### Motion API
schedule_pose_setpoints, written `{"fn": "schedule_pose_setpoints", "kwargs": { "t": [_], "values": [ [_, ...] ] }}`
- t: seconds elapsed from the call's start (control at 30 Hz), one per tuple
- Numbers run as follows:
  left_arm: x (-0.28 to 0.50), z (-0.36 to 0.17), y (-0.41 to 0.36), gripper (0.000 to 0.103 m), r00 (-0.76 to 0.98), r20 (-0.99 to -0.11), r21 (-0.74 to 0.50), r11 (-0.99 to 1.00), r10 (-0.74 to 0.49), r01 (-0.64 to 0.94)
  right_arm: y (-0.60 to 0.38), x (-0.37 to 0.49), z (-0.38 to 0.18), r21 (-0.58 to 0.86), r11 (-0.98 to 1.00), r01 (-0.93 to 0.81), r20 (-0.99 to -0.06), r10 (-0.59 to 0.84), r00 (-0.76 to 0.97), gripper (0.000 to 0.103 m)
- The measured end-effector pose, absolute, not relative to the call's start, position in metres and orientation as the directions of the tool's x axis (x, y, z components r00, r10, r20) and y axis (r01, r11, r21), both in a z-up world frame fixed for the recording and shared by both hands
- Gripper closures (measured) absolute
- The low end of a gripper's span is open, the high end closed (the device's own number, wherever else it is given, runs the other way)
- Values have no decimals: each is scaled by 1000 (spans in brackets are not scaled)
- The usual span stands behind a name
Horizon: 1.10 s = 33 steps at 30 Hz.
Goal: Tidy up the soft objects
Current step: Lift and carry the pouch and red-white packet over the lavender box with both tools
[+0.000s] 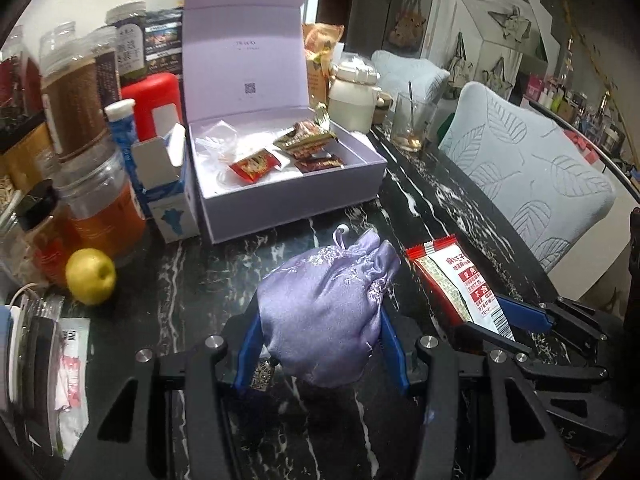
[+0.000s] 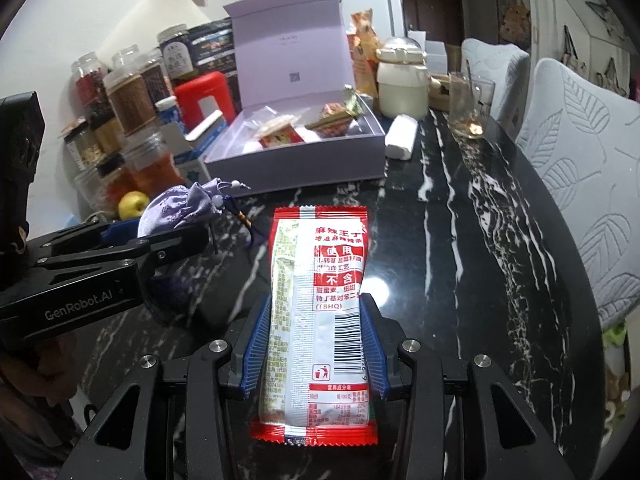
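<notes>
My left gripper (image 1: 320,320) is shut on a lilac satin drawstring pouch (image 1: 324,312), held just above the black marble table (image 1: 224,280). The pouch also shows in the right wrist view (image 2: 176,210), with the left gripper (image 2: 120,252) beside it. My right gripper (image 2: 316,320) is shut on a red-and-white snack packet (image 2: 316,312), its printed back facing up. That packet shows at the right of the left wrist view (image 1: 456,280). An open lilac gift box (image 1: 288,184) stands ahead, also seen in the right wrist view (image 2: 296,160), holding several small snack packets (image 1: 308,148).
Jars and bottles (image 1: 76,120) crowd the left side, with a yellow apple (image 1: 91,276) and a small blue-white carton (image 1: 168,184). A cream jar (image 2: 402,84), a glass (image 2: 468,108) and a white roll (image 2: 400,140) stand behind the box. Pale padded chairs (image 2: 580,184) line the right edge.
</notes>
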State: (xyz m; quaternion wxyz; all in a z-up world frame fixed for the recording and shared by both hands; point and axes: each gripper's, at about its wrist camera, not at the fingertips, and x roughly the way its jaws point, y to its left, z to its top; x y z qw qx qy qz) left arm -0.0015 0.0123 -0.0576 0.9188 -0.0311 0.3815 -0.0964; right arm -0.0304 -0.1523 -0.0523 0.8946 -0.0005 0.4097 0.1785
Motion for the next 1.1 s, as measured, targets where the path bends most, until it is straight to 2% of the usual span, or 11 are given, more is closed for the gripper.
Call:
{"fn": "schedule_pose_setpoints", "kwargs": {
  "t": [0.53, 1.1],
  "values": [
    [-3, -4, 35, 52, 790, -585, -127, 983, -185, 136, -136, -27, -2, 138, 917, -375, -648, 370, 665, 60],
    [42, 71, 36, 52, 884, -432, -83, 984, -177, 156, -140, 20, 62, 135, 896, -423, -522, 427, 738, 60]
  ]
}}
